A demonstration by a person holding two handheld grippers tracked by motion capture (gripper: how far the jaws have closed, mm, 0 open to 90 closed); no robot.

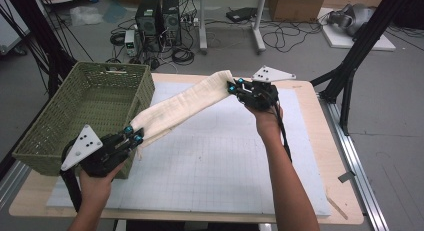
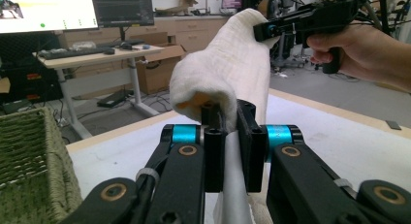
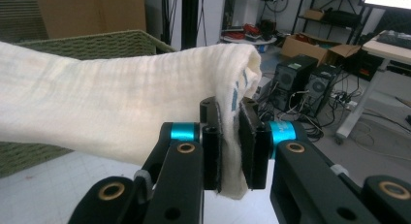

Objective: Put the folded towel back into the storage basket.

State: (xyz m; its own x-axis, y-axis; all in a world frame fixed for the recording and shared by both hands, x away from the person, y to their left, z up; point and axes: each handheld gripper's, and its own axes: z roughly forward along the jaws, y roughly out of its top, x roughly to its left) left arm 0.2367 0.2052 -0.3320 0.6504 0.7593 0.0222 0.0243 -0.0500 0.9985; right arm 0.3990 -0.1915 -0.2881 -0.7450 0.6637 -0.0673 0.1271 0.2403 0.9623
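Cream cloth (image 1: pixel 180 107) hangs stretched above the desk (image 1: pixel 320 156) beside the basket (image 1: pixel 55 136), each end pinched by left gripper (image 1: pixel 134 135) and right gripper (image 1: pixel 233 87) fingers; recommend even tension, level ends.

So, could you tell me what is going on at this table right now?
A person holds a tool in each hand and has a cream cloth stretched between them above the white mat. The left tool is shut on the end beside the green wicker basket; the right tool is shut on the far end, held higher. The cloth hangs clear of the table, folded lengthwise.
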